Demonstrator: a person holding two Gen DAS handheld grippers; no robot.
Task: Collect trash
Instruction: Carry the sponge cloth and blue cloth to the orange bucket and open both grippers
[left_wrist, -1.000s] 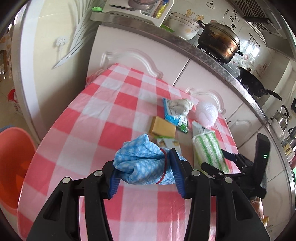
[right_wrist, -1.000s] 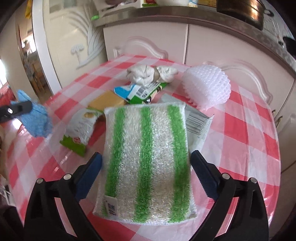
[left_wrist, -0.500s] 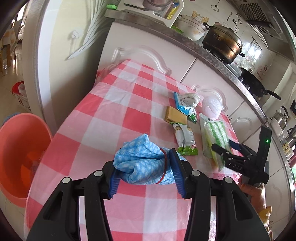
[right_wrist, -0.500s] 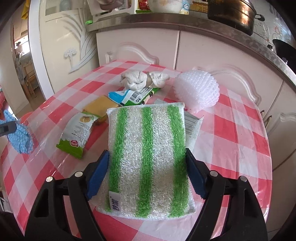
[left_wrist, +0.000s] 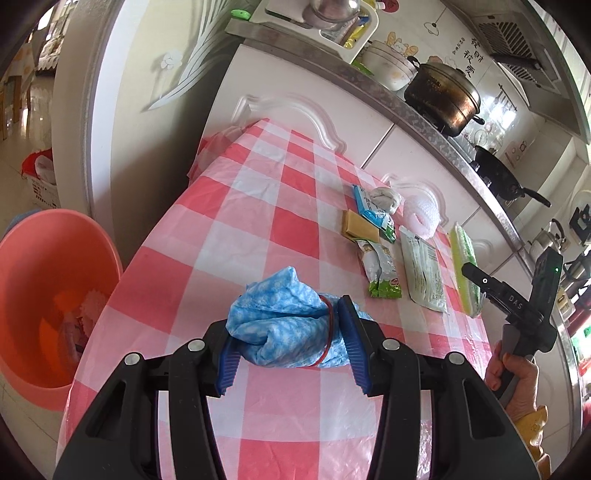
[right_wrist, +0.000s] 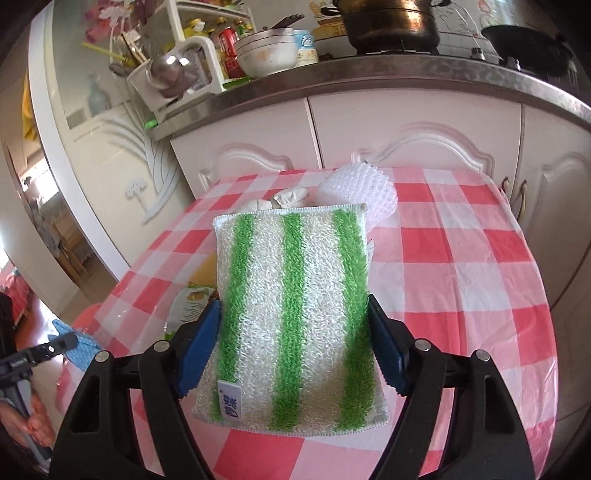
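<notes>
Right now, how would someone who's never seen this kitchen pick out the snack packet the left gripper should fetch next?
Look at the red-and-white checked table by the white cabinets, where a row of litter lies. Between the yellow pad and the larger pale wrapper lies the snack packet. It alone is narrow with a bright green bottom edge.

Crumpled blue cloth (left_wrist: 284, 325) pinched off the table, green-striped sponge (right_wrist: 295, 310) clamped flat, lifted

Hidden and cut off — both wrist views

My striped sponge (right_wrist: 295, 314) covers most wrappers behind it; orange basin (left_wrist: 44, 295) clipped at frame edge — contents too blurred to name.
</notes>
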